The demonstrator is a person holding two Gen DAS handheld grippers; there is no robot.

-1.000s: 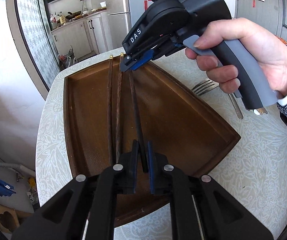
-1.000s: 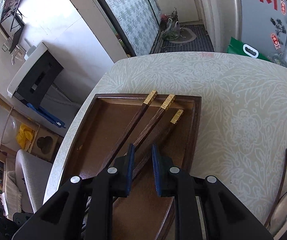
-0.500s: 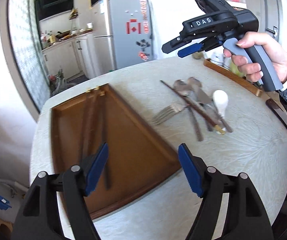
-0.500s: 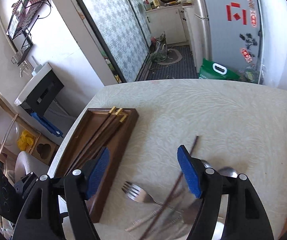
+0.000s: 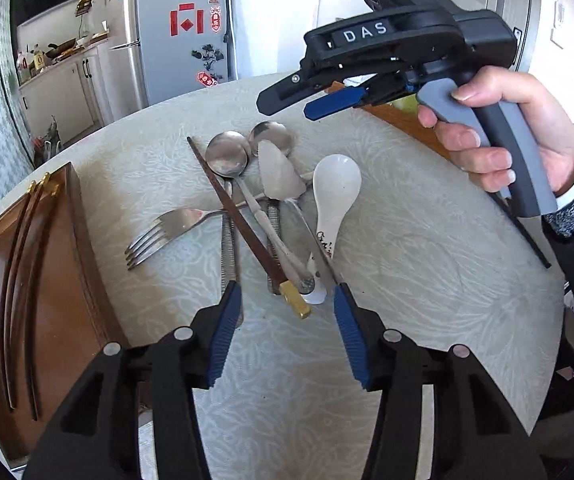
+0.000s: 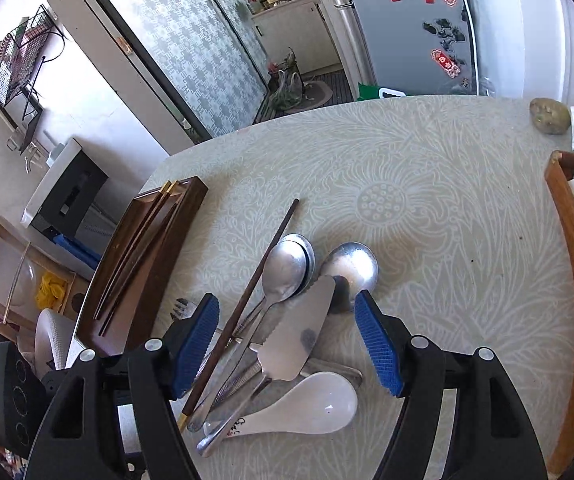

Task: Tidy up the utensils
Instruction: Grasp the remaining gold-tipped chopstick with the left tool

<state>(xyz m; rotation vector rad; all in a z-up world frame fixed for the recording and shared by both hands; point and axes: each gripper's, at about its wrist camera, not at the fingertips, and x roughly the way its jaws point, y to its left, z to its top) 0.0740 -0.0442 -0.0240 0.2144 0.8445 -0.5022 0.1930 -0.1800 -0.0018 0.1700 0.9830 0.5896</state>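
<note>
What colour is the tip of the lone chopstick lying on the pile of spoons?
Gold, on a dark brown chopstick; clearest in the left wrist view.

Both hand-held grippers [image 5: 287, 322] [image 6: 287, 340] open, empty.

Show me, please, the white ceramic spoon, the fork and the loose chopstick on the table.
white ceramic spoon [image 5: 337, 178]: left wrist view, on its bowl.
fork [image 5: 149, 242]: left wrist view, on its tines.
loose chopstick [image 6: 265, 254]: right wrist view, on its dark shaft.
</note>
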